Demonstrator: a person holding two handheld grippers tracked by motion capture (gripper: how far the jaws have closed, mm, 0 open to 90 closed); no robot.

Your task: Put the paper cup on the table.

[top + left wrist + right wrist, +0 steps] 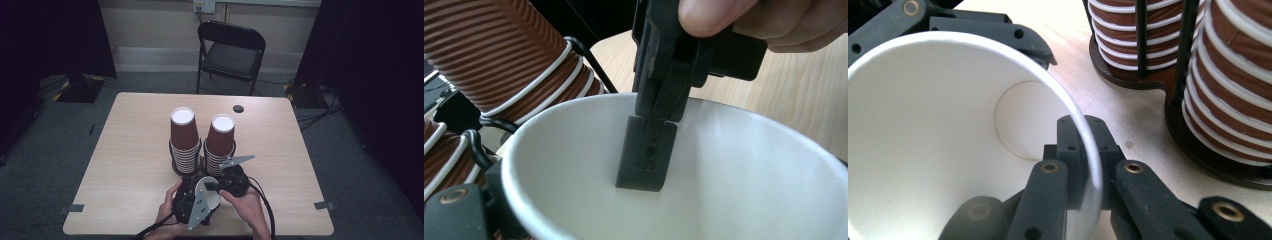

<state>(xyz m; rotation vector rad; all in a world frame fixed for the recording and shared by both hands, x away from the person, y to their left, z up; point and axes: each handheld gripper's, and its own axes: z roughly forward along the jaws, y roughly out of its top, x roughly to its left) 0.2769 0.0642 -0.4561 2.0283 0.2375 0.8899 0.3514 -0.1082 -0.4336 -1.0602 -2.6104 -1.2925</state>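
A single paper cup [210,196], white inside, lies on its side between my two grippers near the table's front edge. My left gripper [192,204] is shut around the cup's body; its black fingers [983,27] wrap the outside of the cup [923,125]. My right gripper [1087,145] is shut on the cup's rim, with one finger [646,150] inside the cup [744,180] and the other outside. Just behind the grippers, two tall stacks of ribbed brown cups [184,137] [220,142] stand upright in a dark holder [1120,75].
The holder's black wire rods [1140,35] and the cup stacks [499,60] stand close to the grippers. A cable hole [238,108] marks the table's far side. A black folding chair [231,50] stands beyond the table. Tape marks [323,205] sit at the front corners.
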